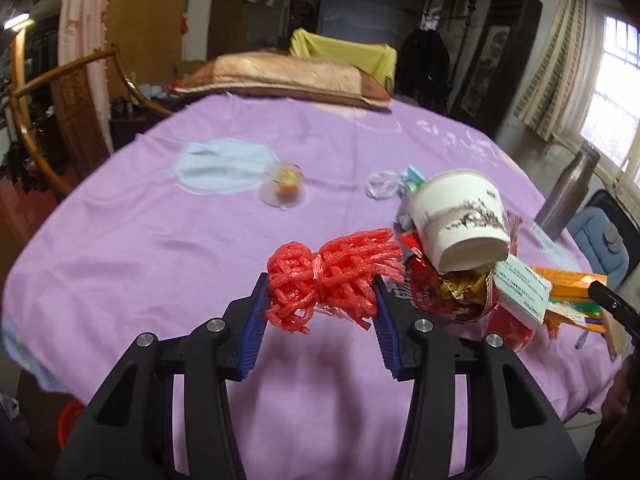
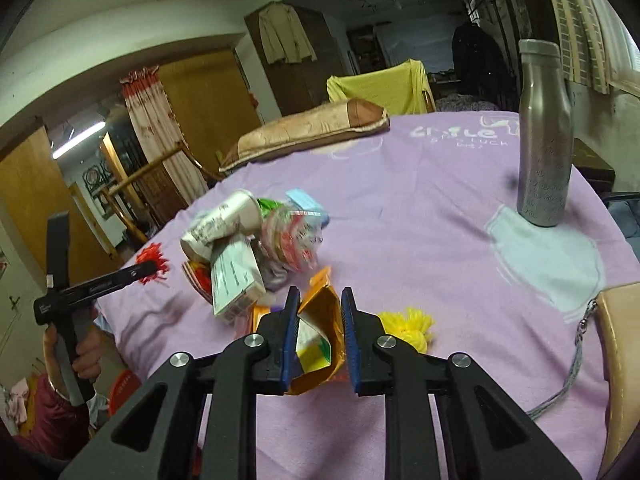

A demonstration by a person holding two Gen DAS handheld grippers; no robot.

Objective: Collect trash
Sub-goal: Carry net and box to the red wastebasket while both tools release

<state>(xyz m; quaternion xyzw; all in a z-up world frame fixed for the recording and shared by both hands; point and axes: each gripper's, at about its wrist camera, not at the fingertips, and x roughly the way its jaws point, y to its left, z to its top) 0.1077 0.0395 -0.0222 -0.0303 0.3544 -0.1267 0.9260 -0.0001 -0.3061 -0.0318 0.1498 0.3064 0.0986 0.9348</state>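
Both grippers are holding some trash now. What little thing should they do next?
Probably carry both pieces off the table to wherever the trash goes. The left gripper is shut on the red foam net, the right gripper on the orange carton, so nothing more can be picked up yet.

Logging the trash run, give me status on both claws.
Left claw shut on red foam net. Right claw shut on orange carton. Trash pile on table, nothing blocking.
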